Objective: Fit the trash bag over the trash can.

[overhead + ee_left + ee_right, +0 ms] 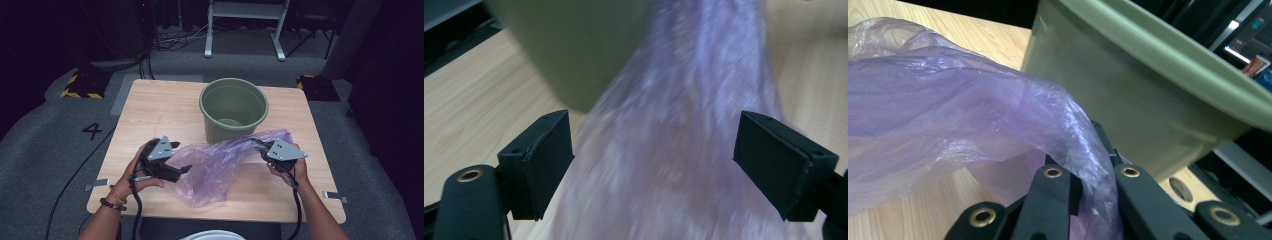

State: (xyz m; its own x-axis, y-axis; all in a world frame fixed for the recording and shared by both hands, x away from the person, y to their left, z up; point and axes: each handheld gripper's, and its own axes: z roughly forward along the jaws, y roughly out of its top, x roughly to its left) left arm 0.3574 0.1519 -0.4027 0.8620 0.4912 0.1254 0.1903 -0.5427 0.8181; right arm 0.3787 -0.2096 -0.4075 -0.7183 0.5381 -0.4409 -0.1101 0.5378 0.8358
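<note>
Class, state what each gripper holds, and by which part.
The right gripper pinches the purple plastic bag at its edge beside the bucket; the left gripper is open, holding nothing.

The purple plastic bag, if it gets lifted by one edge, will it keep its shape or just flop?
The purple plastic bag will probably flop: it already lies crumpled and sagging between the right gripper and the table. It looks thin and see-through, so likely very light. The film may slip, though the right gripper's fingers pinch it.
</note>
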